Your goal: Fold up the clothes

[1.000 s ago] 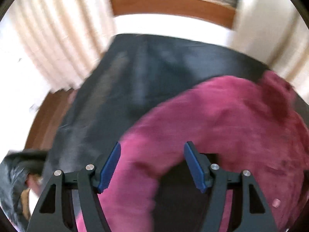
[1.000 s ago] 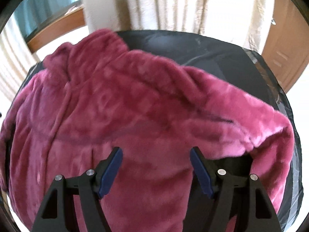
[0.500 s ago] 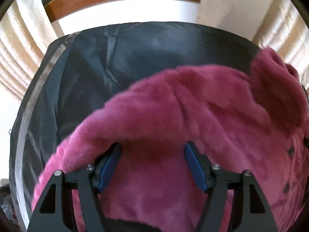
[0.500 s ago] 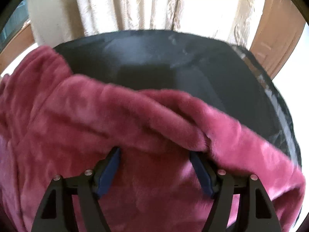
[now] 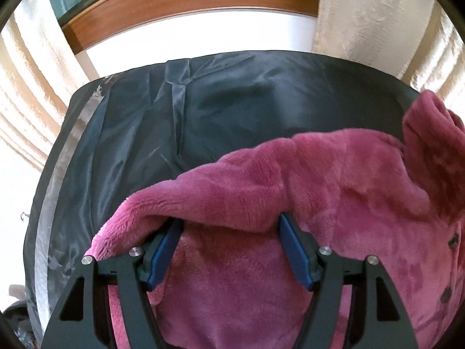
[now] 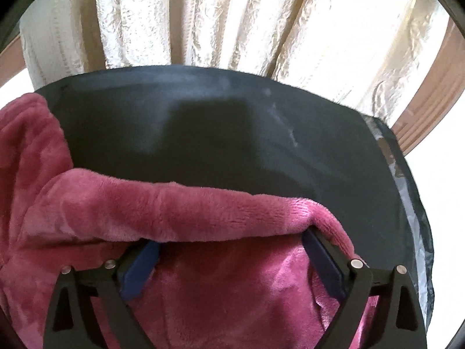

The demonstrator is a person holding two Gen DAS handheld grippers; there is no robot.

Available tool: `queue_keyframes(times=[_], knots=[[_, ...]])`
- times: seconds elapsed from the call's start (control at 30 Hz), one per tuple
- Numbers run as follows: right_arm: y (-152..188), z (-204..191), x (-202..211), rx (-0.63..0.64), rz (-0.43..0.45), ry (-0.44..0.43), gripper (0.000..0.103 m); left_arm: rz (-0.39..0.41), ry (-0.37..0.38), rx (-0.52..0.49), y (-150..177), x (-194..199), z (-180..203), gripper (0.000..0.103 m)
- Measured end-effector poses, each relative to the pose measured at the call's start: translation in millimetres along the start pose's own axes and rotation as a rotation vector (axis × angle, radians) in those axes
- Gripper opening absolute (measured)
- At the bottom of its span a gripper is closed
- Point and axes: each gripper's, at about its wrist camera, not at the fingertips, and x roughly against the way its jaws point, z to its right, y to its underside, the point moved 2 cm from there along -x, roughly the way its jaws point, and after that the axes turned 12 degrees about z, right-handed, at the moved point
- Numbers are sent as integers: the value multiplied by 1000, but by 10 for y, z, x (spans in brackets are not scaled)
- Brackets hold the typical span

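— Fingers first?
— Spread wide on the left gripper (image 5: pixel 229 224), blue pads (image 5: pixel 293 250) well apart, tips tucked under a raised roll of the pink fleece garment (image 5: pixel 290 180). Same on the right gripper (image 6: pixel 232 242): blades (image 6: pixel 322 264) apart, tips hidden beneath the garment's rolled edge. Pinching nothing, by the look of it; merely carrying the fabric draped over the tips.
— And the garment itself?
— Spread on the dark table cover (image 5: pixel 203 116), bunched near both grippers, with a fold line running across just ahead of the tips. Dark buttons (image 5: pixel 445 292) showing low at the right of the left wrist view. Bare cover beyond, then pale curtains (image 6: pixel 232 20) and wooden trim (image 5: pixel 186 3).
— Advice for this fold?
— Probably mid-fold, though equally could be a finished crease being smoothed; hard to settle from here. Either way: keep both tips level so the edge stays straight, move both sides together, avoid dragging the thick pile into a lump. Close only on a single layer if a grip is wanted. Watch the slippery cover; likely to let the whole piece slide.
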Motion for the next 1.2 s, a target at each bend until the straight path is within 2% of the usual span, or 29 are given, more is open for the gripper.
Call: queue_keyframes(times=[0.07, 0.13, 0.27, 0.4, 0.5, 0.63, 0.7, 0.77, 0.8, 0.87, 0.97, 1.0, 1.1, 1.2], knots=[[54, -3, 170, 14, 2, -30, 96, -1, 8, -12, 67, 152, 0, 74], [159, -44, 480, 19, 30, -116, 96, 10, 19, -23, 164, 389, 0, 74], [478, -143, 1107, 48, 63, -280, 96, 20, 90, -20, 476, 951, 73, 74], [1038, -316, 1747, 113, 33, -481, 96, -4, 169, 6, 891, 1395, 222, 74], [1529, -438, 2121, 157, -29, -618, 96, -42, 224, 29, 1307, 1690, 382, 74], [2144, -478, 2428, 209, -94, -705, 96, -92, 219, 22, 1794, 1872, 572, 74], [2442, -454, 2519, 225, -124, -712, 96, -114, 176, 6, 2016, 1887, 623, 74], [2662, -416, 2553, 251, -132, -669, 96, -137, 108, -17, 2224, 1853, 642, 74], [2754, -388, 2550, 258, -131, -652, 96, -123, 93, -24, 2276, 1857, 643, 73], [2832, -335, 2550, 253, -99, -628, 96, -91, 74, -33, 2329, 1885, 647, 73], [2880, -345, 2551, 249, -51, -602, 100, -102, 38, -1, 2301, 1927, 687, 74], [2899, -387, 2552, 267, -40, -586, 103, -101, 42, 19, 2269, 1972, 722, 74], [2965, -496, 2610, 351, -21, -525, 103, -73, 87, 57, 2140, 2175, 906, 74], [2948, -159, 2772, 266, 31, -493, 103, -14, 142, 18, 1995, 2433, 1227, 74]])
